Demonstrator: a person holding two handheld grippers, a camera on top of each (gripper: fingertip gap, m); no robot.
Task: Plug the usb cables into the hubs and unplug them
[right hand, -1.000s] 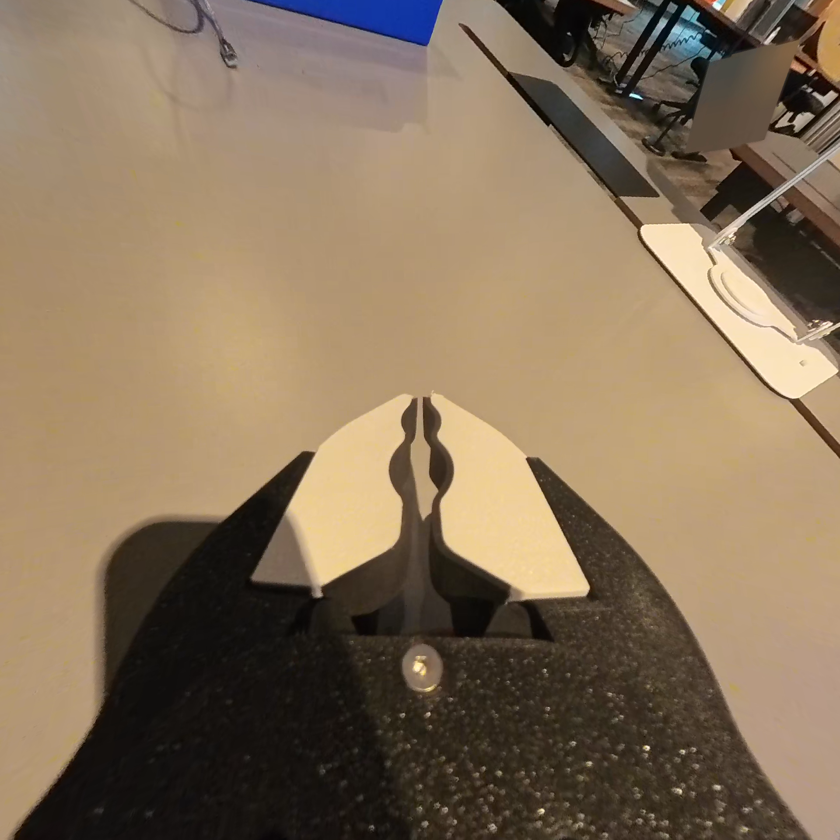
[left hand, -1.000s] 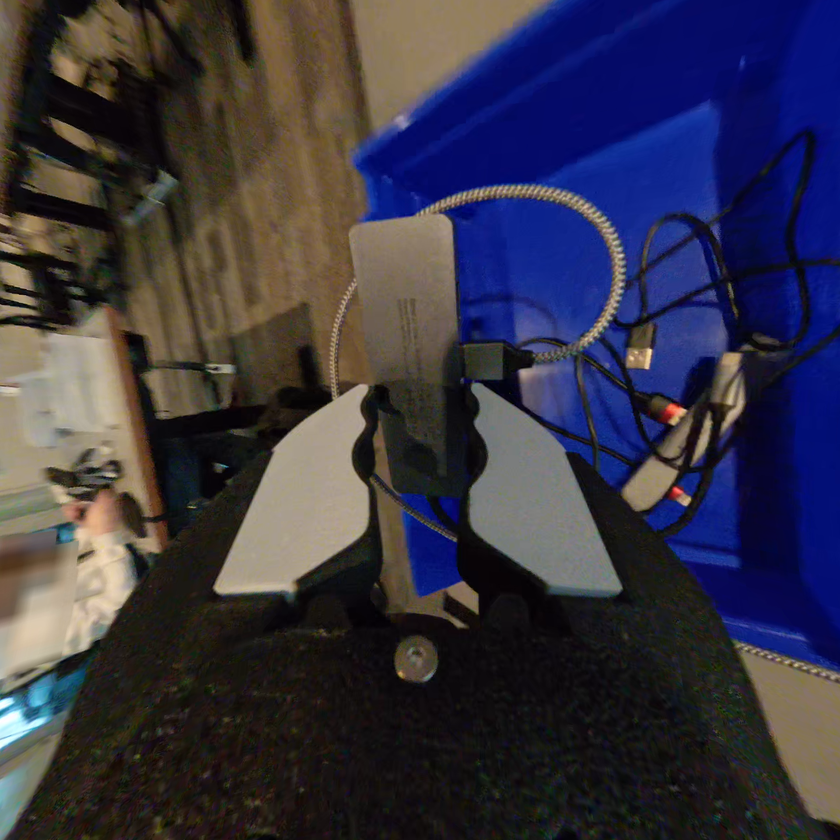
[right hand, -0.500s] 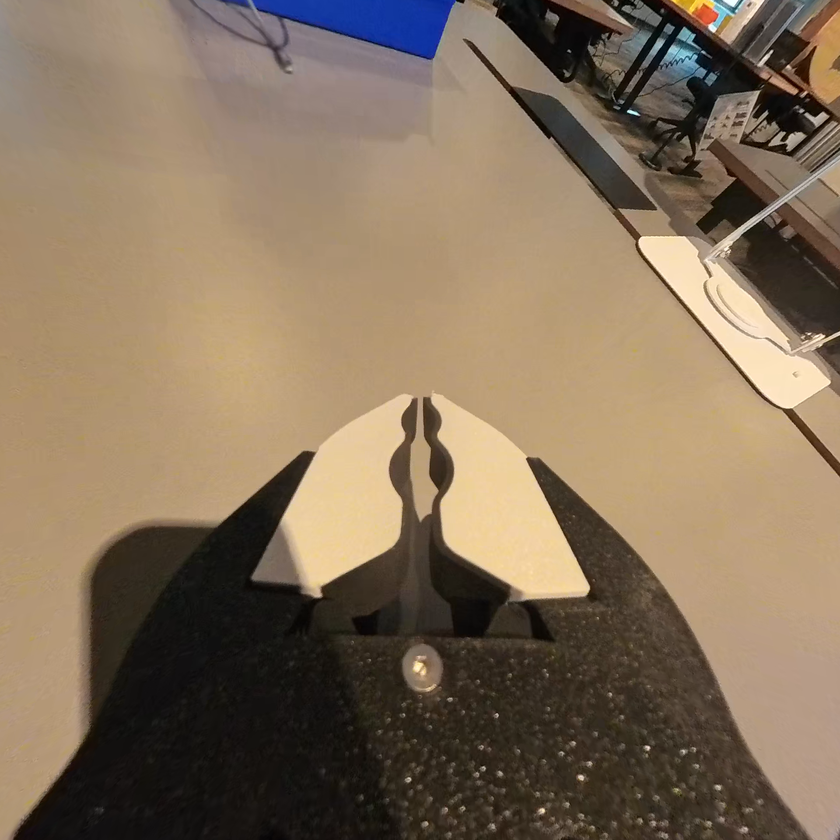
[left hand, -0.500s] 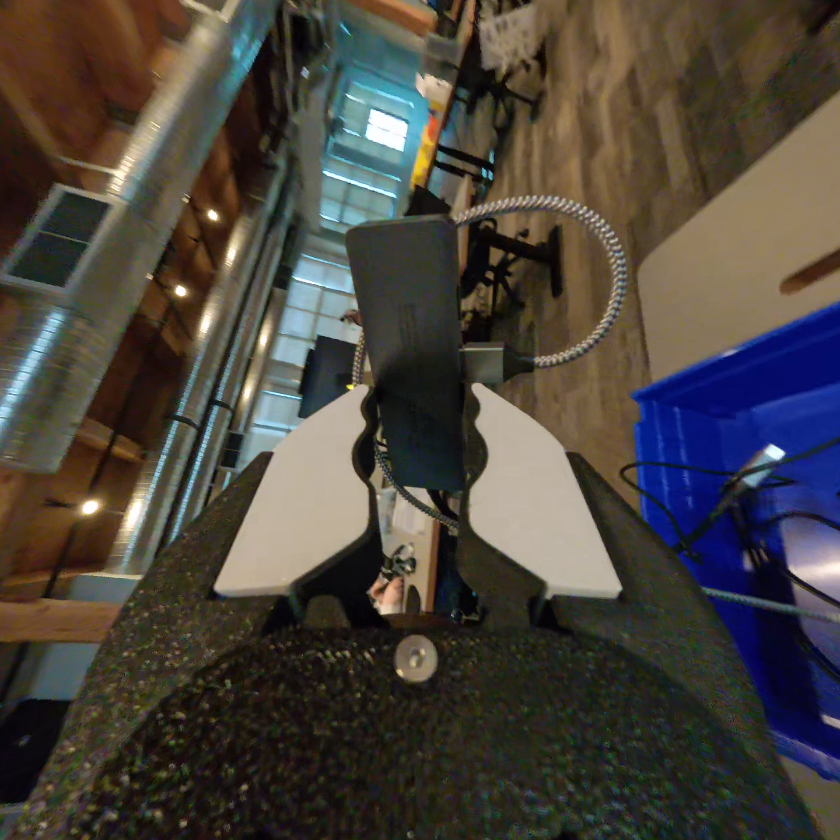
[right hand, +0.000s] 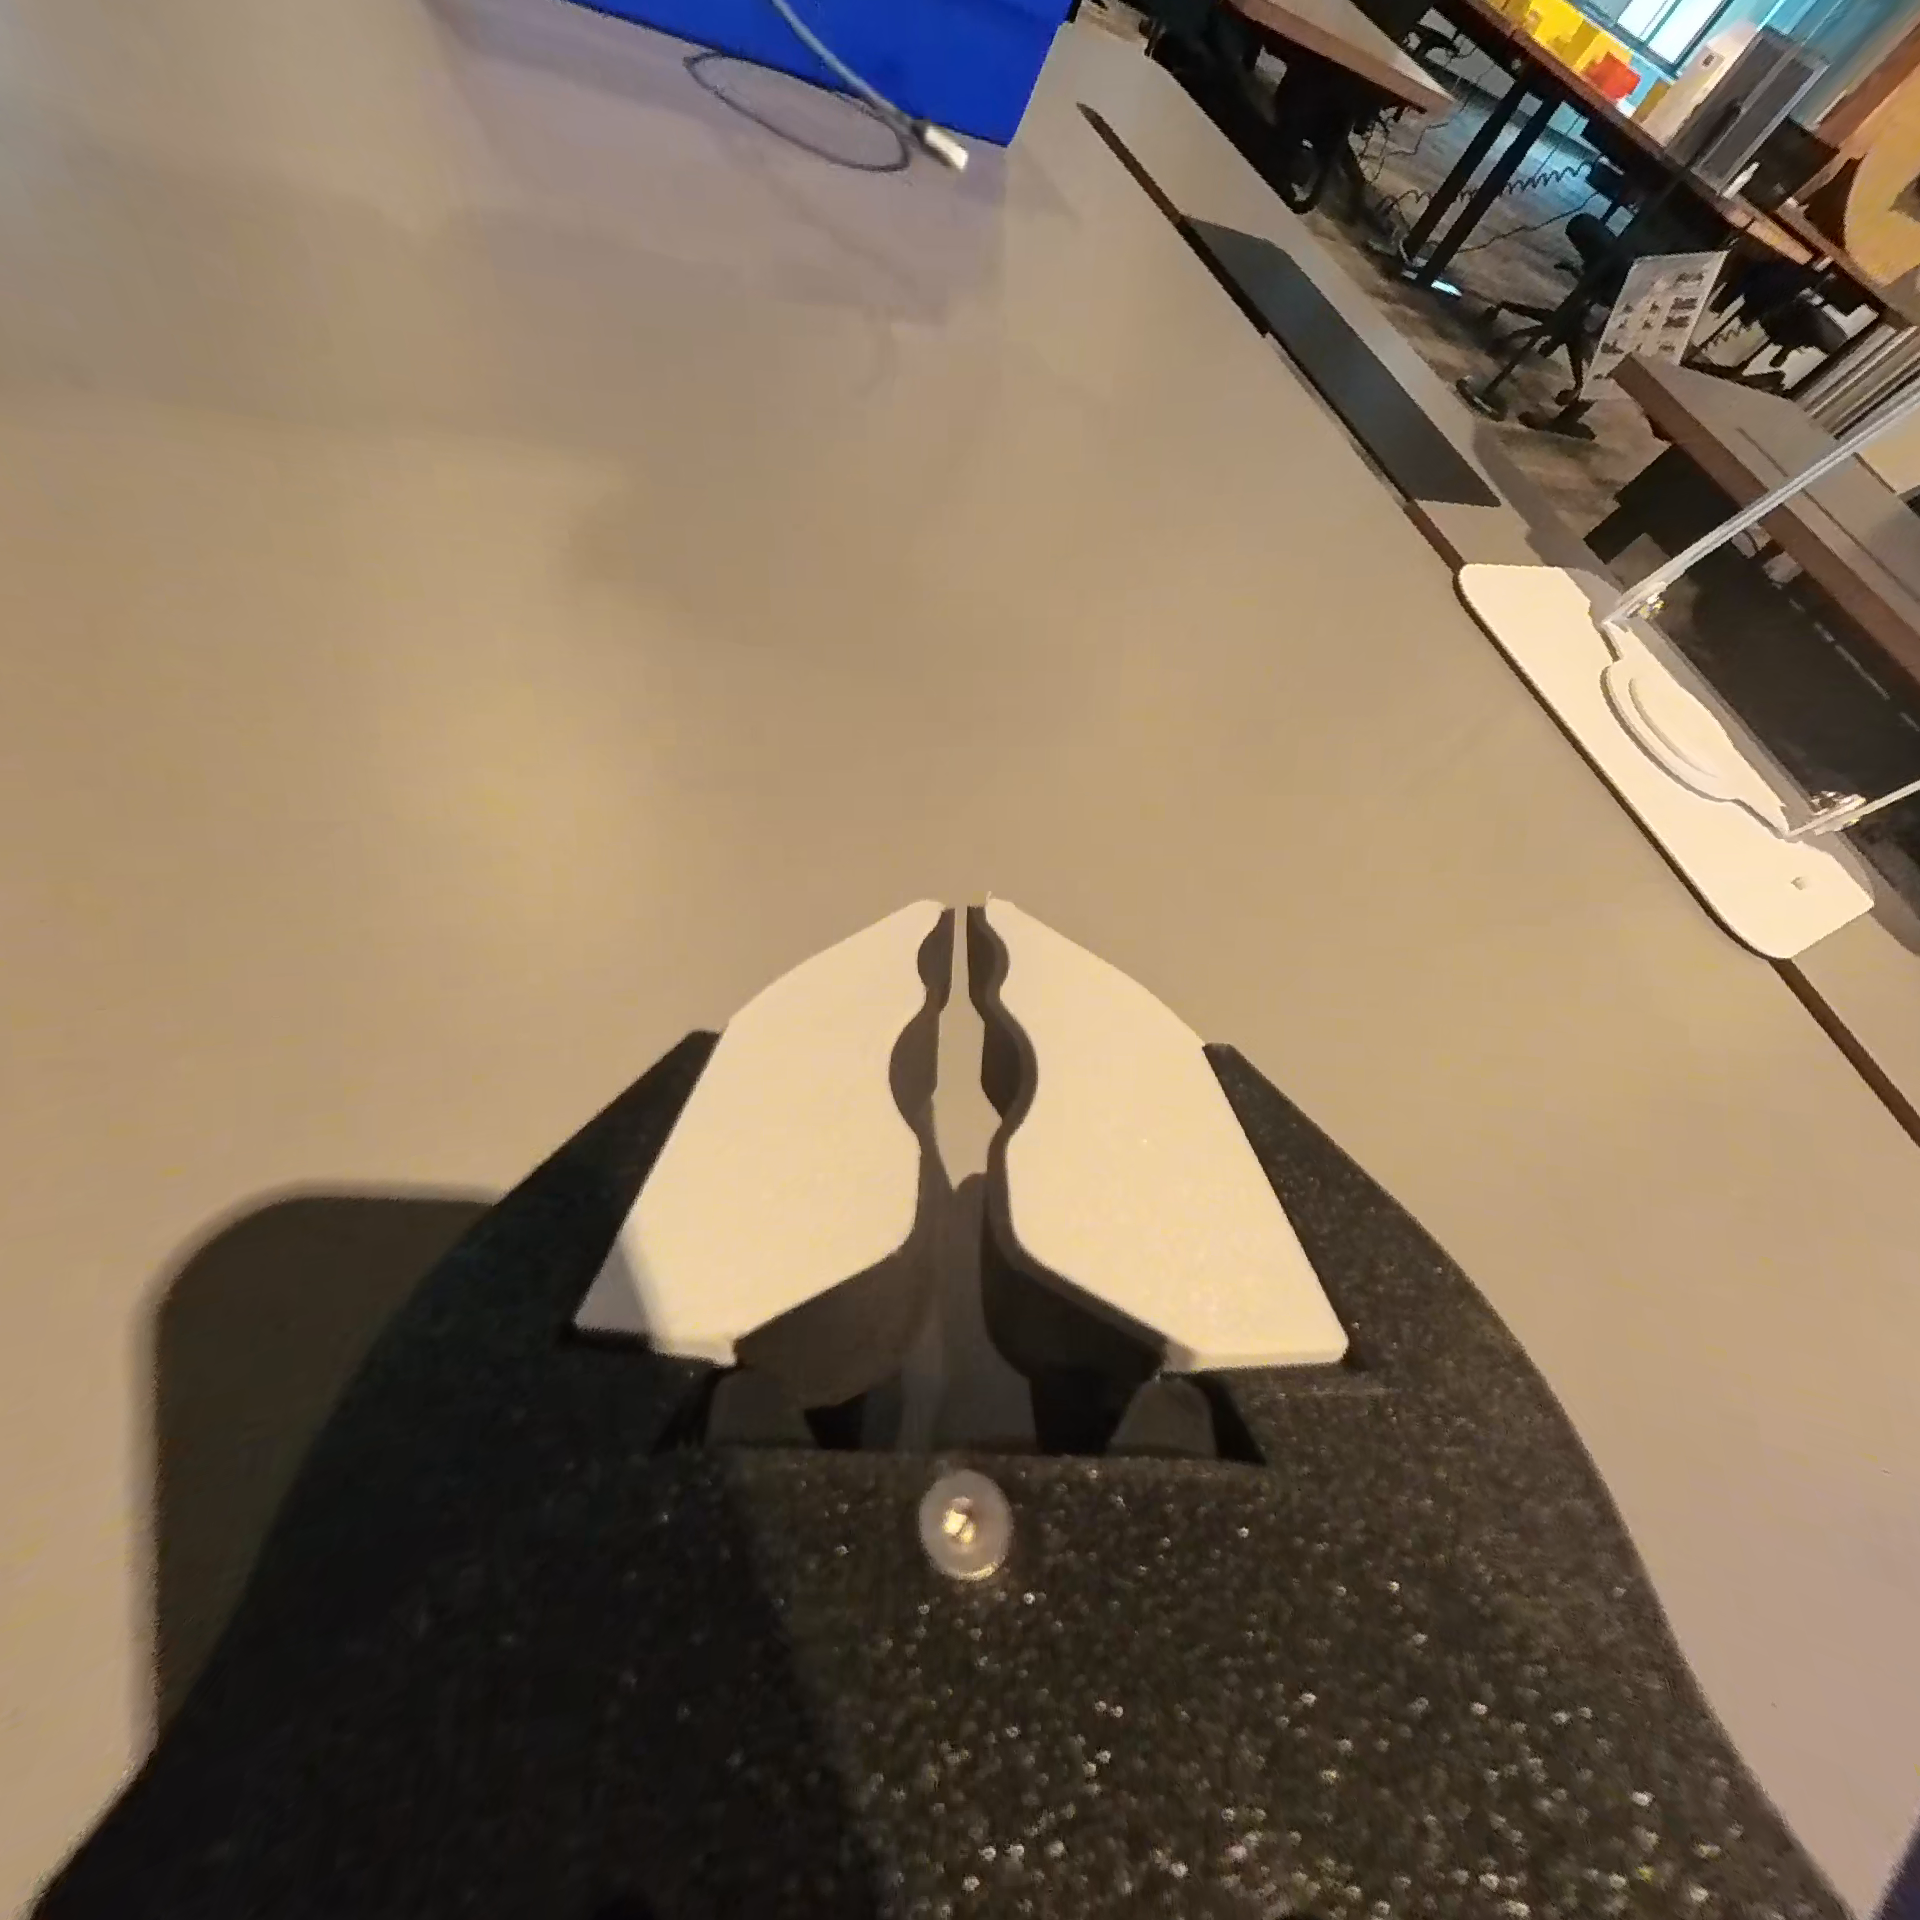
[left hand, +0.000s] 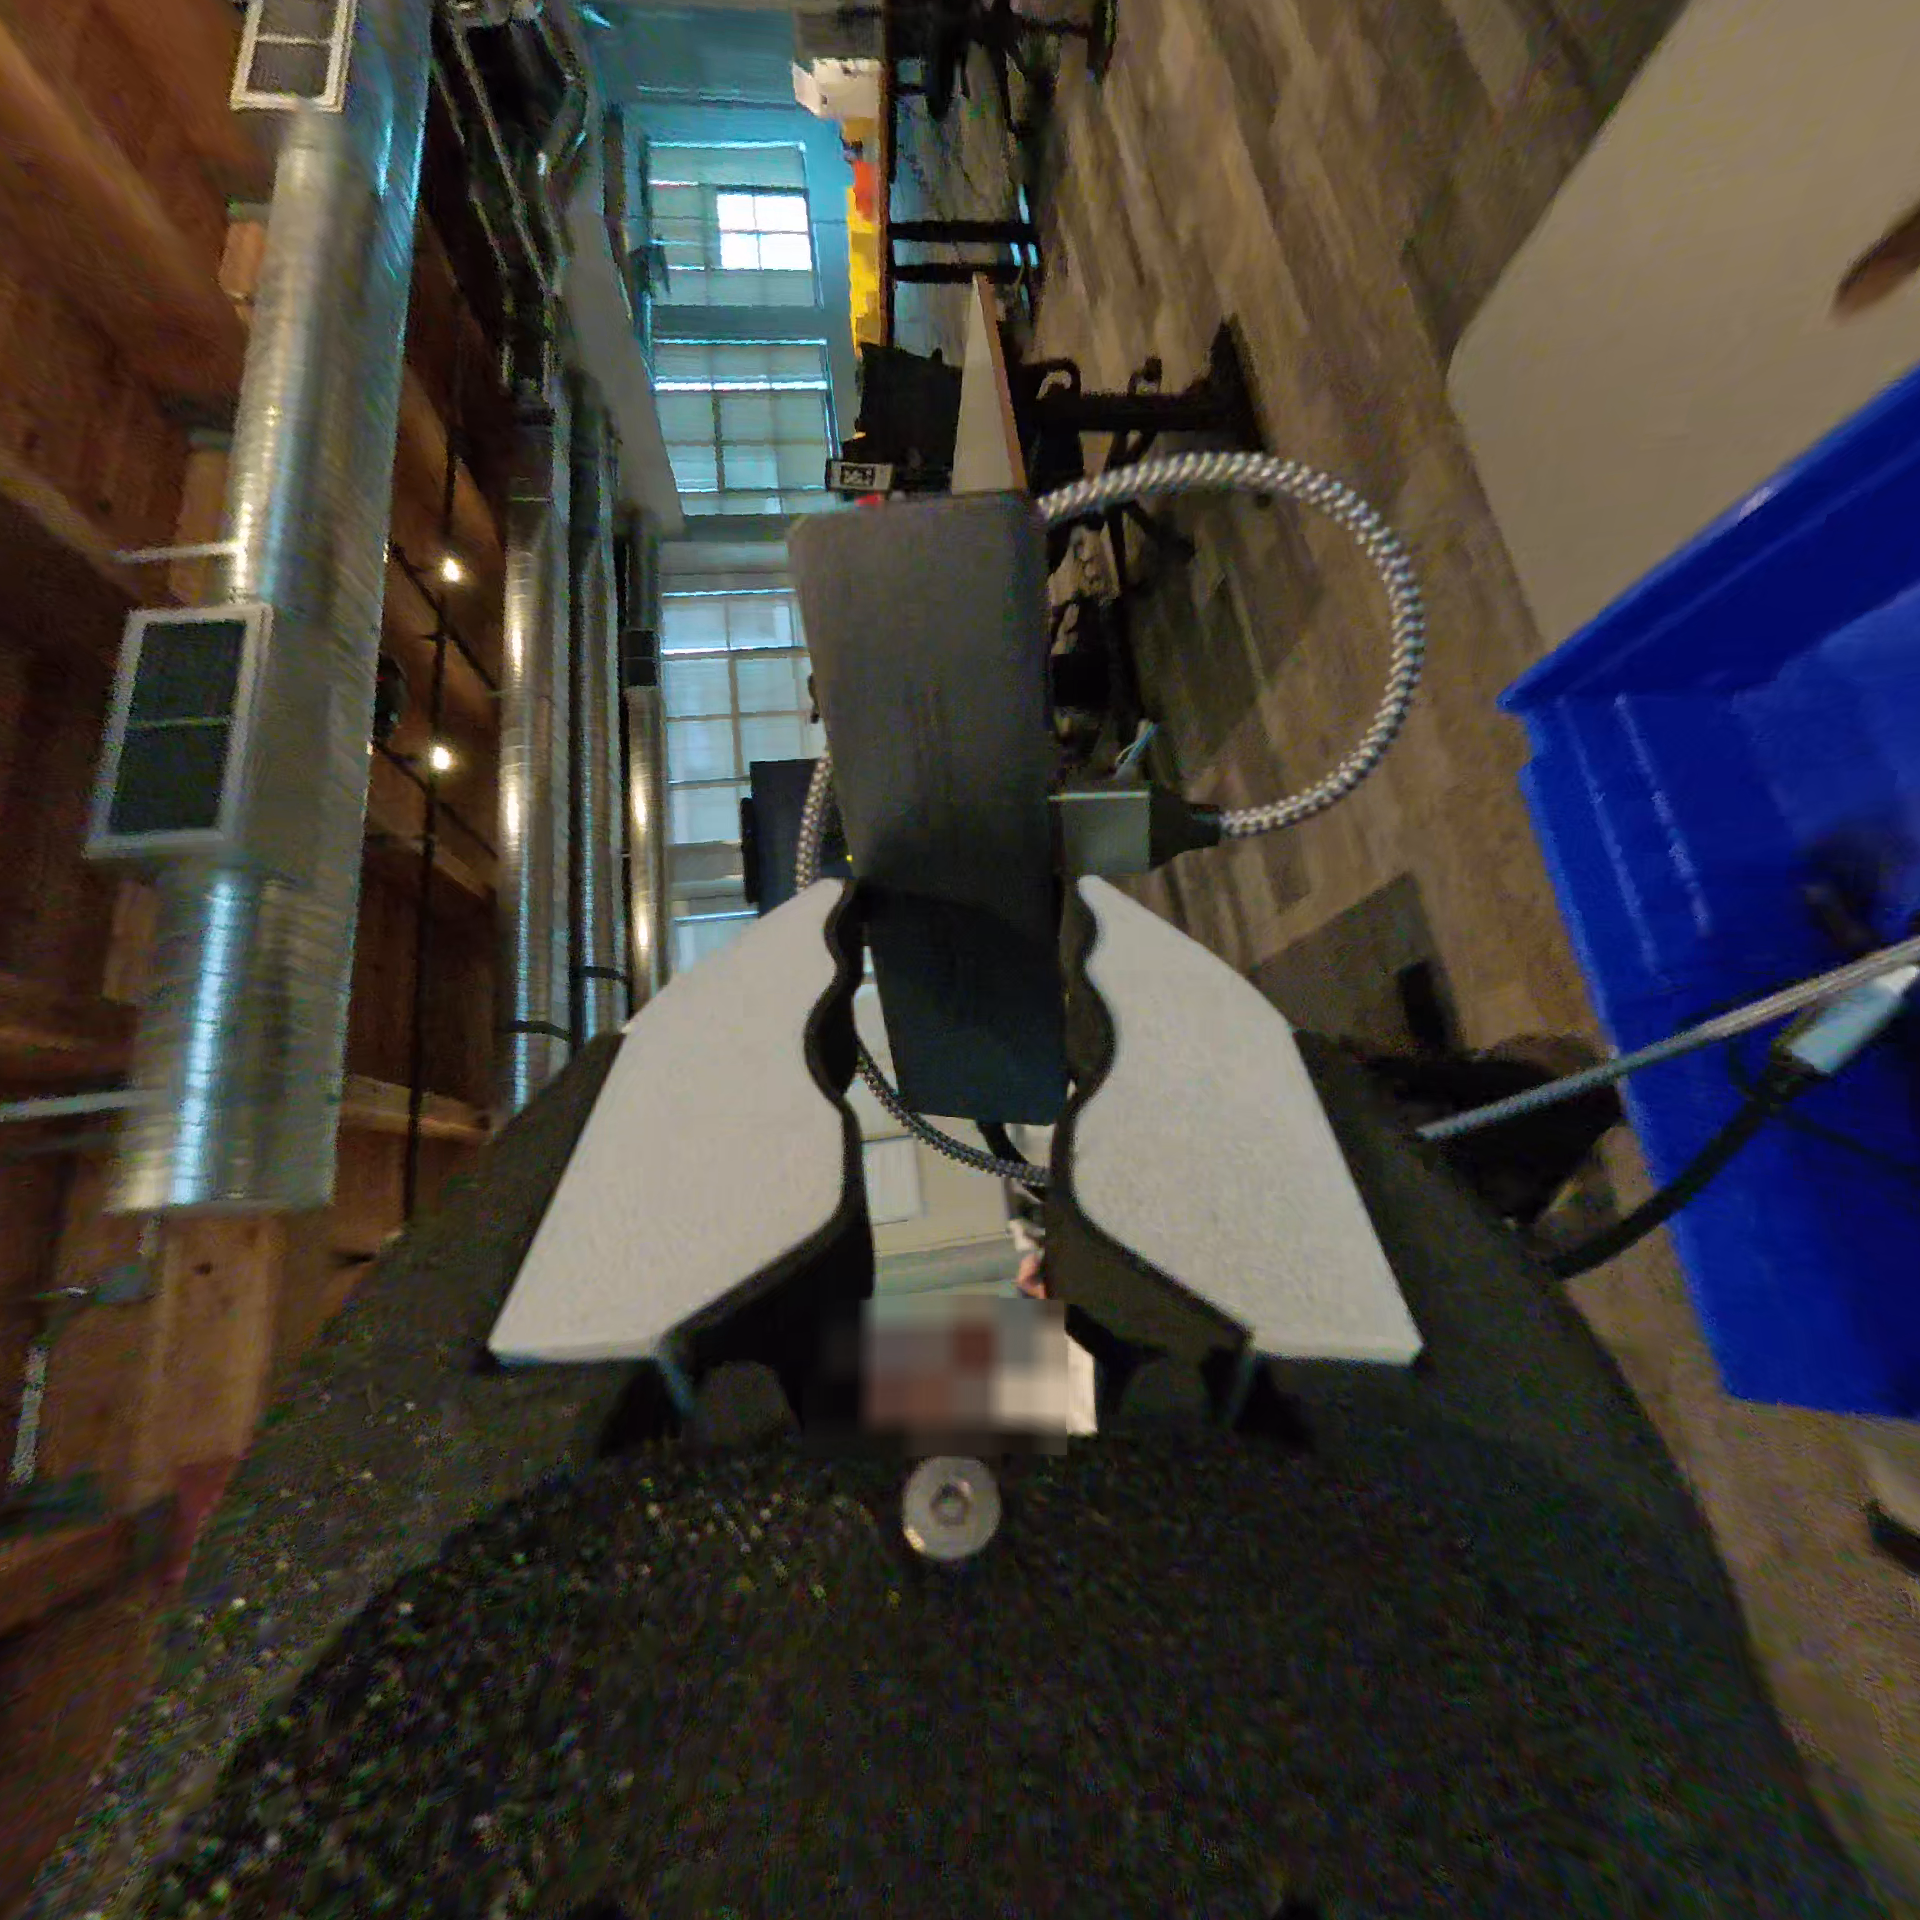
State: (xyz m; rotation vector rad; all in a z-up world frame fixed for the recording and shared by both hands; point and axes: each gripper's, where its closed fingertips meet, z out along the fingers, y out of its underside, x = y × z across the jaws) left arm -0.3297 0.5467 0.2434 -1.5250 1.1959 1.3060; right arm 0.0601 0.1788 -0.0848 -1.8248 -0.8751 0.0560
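Note:
My left gripper [left hand: 961, 904] is shut on a flat grey USB hub [left hand: 925, 707] and holds it up in the air, pointing at the room. A braided cable [left hand: 1371, 644] loops out from a grey plug [left hand: 1117, 831] seated in the hub's right side. To the right is the blue bin [left hand: 1745, 894]; another braided cable with a silver plug [left hand: 1839, 1039] hangs over its edge. My right gripper [right hand: 961, 914] is shut and empty, low over the bare grey table [right hand: 520, 623]. The blue bin [right hand: 883, 52] shows far ahead, with a cable and plug [right hand: 940, 151] lying on the table beside it.
A white lamp base [right hand: 1662, 748] with a clear arm stands at the table's right edge. A dark mat [right hand: 1340, 364] lies along that edge farther back. Desks and chairs [right hand: 1558, 260] fill the room beyond. Pipes and windows [left hand: 727, 416] show behind the hub. My right fingertips sit around 65 cm from my left ones.
My left gripper has lifted the hub out of the blue bin and tilted up toward the room. The right gripper stayed shut and turned slightly toward the bin; the cable end by the bin has shifted right.

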